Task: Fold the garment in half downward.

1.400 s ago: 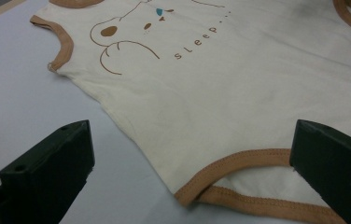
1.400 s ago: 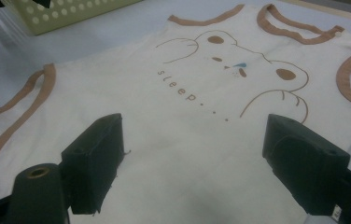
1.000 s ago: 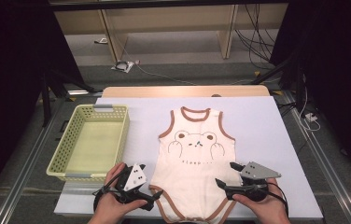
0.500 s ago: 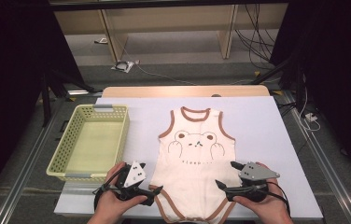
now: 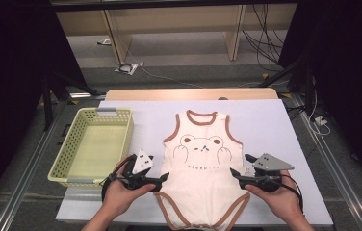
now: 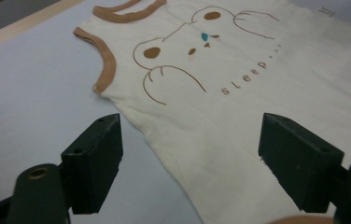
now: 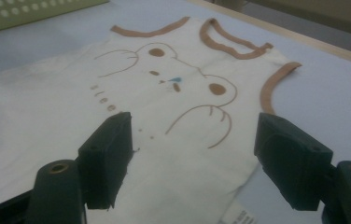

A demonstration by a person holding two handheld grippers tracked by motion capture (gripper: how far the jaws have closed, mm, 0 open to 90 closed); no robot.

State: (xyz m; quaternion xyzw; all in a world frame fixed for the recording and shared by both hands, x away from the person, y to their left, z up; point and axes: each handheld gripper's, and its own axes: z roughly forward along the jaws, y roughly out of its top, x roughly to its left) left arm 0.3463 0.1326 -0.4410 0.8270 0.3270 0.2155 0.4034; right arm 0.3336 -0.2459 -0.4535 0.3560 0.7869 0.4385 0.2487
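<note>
the cream baby bodysuit (image 5: 202,166) lies flat on the lilac table (image 5: 275,130), bear print up, between our two claws. our left claw (image 5: 162,179) sits at its left side seam, jaws apart and just now closing, the edge between them but not pinched. our right claw (image 5: 235,176) mirrors it at the right seam, also narrowing, ungripped. beyond the left claw stands the yellow basket (image 5: 68,159).
</note>
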